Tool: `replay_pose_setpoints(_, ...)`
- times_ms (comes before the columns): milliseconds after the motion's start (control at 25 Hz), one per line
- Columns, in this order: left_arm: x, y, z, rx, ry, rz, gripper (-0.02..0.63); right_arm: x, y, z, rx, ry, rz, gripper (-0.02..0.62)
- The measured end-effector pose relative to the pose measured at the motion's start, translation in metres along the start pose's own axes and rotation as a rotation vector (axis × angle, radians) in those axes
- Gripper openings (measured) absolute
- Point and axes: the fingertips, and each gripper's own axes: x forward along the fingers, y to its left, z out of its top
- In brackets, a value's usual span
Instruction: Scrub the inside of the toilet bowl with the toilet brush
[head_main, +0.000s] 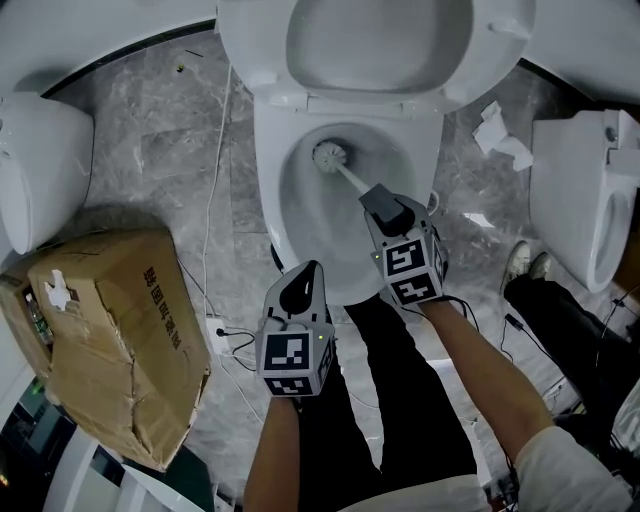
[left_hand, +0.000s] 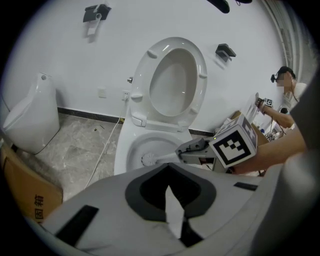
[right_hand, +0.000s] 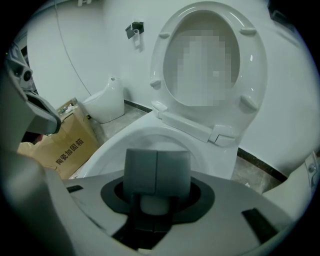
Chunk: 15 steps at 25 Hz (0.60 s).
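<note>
Right hand-held gripper (head_main: 380, 202) is clamped on the toilet brush (head_main: 327, 154) handle, holding its head at the toilet bowl's (head_main: 402, 165) far wall for scrubbing. Left hand-held gripper (head_main: 306, 272) idles, jaws together.

Grey marble-look floor (head_main: 170, 150). Toilet (head_main: 268, 150) stands top ctr. Dented cardboard box (head_main: 120, 330) lies lower left. White cable (head_main: 212, 190) runs down left of toilet to a white plug block (head_main: 218, 332), btm ctr. Crumpled paper (head_main: 503, 140) upper right. White fixtures at left (head_main: 40, 165) & right (head_main: 580, 190) edges.

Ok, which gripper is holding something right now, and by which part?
The right gripper clamps the white toilet brush by the top end of its handle; the left gripper holds nothing.
</note>
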Motion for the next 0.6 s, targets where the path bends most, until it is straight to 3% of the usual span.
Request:
replay_pose_setpoints(320,-0.005,0.017,0.013,0.021,-0.004,-0.023,0.025,0.002,-0.011,0.004,0.063,0.013,-0.078,0.179)
replay_pose_setpoints(600,-0.015,0.041,0.026,0.092,0.010,-0.046,0.025,-0.005,-0.019,0.015,0.090,0.013,-0.154,0.181)
